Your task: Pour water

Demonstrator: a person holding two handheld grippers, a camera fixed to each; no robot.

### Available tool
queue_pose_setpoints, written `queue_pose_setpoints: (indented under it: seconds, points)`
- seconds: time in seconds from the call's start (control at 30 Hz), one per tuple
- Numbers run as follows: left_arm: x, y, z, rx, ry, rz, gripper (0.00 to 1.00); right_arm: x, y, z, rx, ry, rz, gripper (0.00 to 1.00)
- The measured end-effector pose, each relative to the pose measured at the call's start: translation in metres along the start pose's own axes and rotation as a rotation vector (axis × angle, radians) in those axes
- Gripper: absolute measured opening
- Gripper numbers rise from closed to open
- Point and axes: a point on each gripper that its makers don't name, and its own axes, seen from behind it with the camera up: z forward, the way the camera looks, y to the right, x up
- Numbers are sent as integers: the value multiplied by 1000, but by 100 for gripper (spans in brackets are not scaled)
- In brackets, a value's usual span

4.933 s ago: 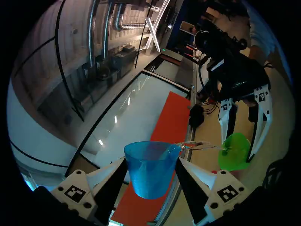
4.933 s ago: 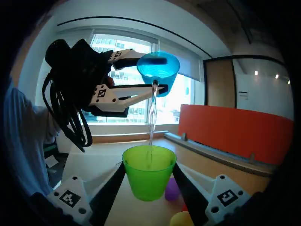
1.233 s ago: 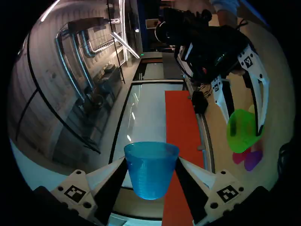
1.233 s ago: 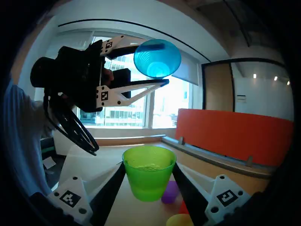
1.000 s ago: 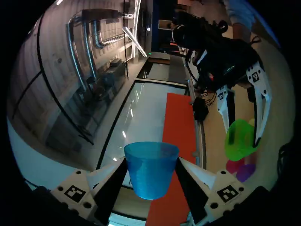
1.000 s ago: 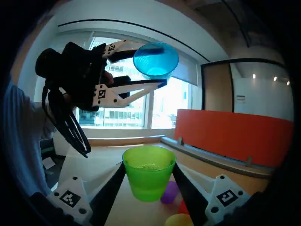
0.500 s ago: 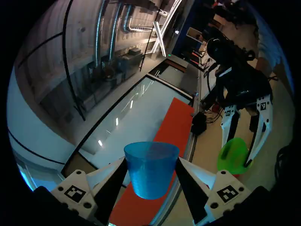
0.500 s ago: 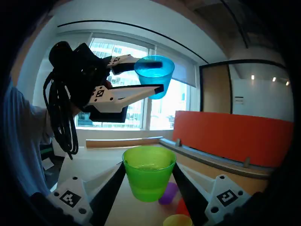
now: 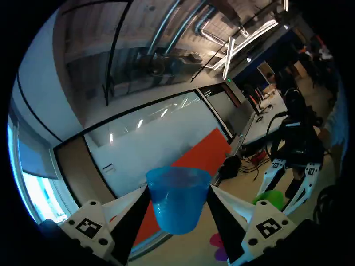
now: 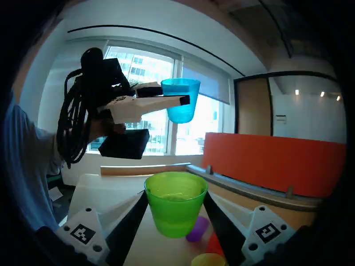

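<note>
Pouring apparently over, no stream between cups; blue cup [image 9: 178,206], seemingly empty, clamped upright between both fingers [image 9: 126,210] of left tool [image 9: 178,189], high above green cup [image 10: 175,208]; green cup, part full of water [image 10: 174,197], pinched upright by both fingers of right tool [image 10: 175,196], over surface [image 10: 102,188]. Next, probably: set both cups down on surface, keeping green cup level against slopping, then ease fingers apart.

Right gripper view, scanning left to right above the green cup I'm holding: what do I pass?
Person's blue sleeve → black cable bundle → blue cup → orange partition.
</note>
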Motion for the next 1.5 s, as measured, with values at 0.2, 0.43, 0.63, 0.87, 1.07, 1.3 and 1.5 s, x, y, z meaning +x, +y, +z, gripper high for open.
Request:
queue_pose_setpoints:
  seconds: [0.2, 0.43, 0.63, 0.87, 1.07, 1.3, 1.5]
  points:
    - [-8, -7, 0, -6, -12, -197, 84, 4, 0, -1, -2, 5, -3, 89]
    - [-18, -11, 3, -22, -35, -387, 85, 7, 0, -2, -5, 9, -4, 89]
    - [-24, -7, 4, -50, -51, -479, 85, 9, 1, -3, -6, 11, -6, 89]
    - [-39, 0, 1, -68, -89, -507, 86, 9, 1, -3, -5, 10, -4, 89]
    - [-51, 6, -4, -81, -111, -515, 86, 7, 3, -4, -8, 2, 0, 89]
    - [-68, 14, -9, -89, -140, -516, 86, 4, 8, -8, -16, -9, 7, 89]
    - [-86, 26, -16, -102, -163, -522, 86, 0, 15, -14, -27, -24, 15, 89]
